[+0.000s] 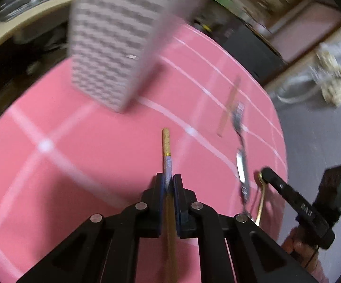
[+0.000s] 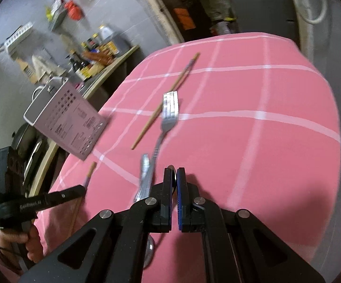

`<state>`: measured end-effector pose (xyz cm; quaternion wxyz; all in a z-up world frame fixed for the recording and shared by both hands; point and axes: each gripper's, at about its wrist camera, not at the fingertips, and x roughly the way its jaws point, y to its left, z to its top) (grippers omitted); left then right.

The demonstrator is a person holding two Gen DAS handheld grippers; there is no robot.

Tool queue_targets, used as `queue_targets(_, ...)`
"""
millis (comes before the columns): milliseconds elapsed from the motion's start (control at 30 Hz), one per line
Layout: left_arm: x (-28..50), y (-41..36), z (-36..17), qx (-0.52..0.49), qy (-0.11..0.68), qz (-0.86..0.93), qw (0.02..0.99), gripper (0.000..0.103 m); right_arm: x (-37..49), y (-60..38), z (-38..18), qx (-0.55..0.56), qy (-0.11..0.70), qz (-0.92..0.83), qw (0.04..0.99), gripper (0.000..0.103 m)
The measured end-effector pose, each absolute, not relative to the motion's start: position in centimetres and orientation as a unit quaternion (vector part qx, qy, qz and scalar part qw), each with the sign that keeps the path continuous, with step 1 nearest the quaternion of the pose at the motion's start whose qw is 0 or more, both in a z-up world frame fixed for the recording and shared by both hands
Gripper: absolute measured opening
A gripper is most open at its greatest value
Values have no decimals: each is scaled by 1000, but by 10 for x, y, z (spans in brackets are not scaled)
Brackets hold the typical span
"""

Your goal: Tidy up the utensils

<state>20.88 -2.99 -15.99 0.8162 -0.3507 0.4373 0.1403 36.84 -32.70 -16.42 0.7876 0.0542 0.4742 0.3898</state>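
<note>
My left tongs (image 1: 169, 181) are clamped on a chopstick (image 1: 166, 146); its pale tip sticks out ahead of the pads, the shaft runs back between the fingers. It's held above the pink checked tablecloth (image 1: 76, 165).

My right tongs (image 2: 174, 176) are pinched on the thin handle of a spoon (image 2: 150, 247); the bowl shows below the left finger, near the cloth's near edge.

Just ahead of the right tongs: a knife (image 2: 144, 179) and a fork (image 2: 168, 115) lying on the cloth, handles toward me, overlapping or touching near the fork's handle; too blurred to say which. Fork tines point to the far edge.

Beside the fork, on its left, the second chopstick (image 2: 168, 96) lies diagonal, apart from the one I hold, running toward the far edge.

Utensil holder (image 1: 113, 47): tall, perforated, grey-pink box, standing near the cloth's left edge, ahead of the left tongs. Can't see inside.

Past the table: a shelf with bottles (image 2: 92, 56), blurred.
</note>
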Motion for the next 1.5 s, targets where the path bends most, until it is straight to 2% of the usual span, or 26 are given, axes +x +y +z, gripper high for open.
queue_targets(200, 254, -57, -149, -295, 433, 84, 848, 7, 379, -339, -170, 75, 469, 365, 801, 3)
queue_targets(533, 360, -44, -137, -269, 401, 55, 874, 7, 416, -329, -171, 108, 444, 349, 818, 3)
queue_targets(900, 458, -38, -152, -226, 431, 22, 873, 7, 453, -324, -180, 143, 440, 337, 820, 3)
queue_targets(1500, 487, -32, -164, -219, 490, -15, 844, 9, 474, -316, -197, 152, 456, 333, 811, 4)
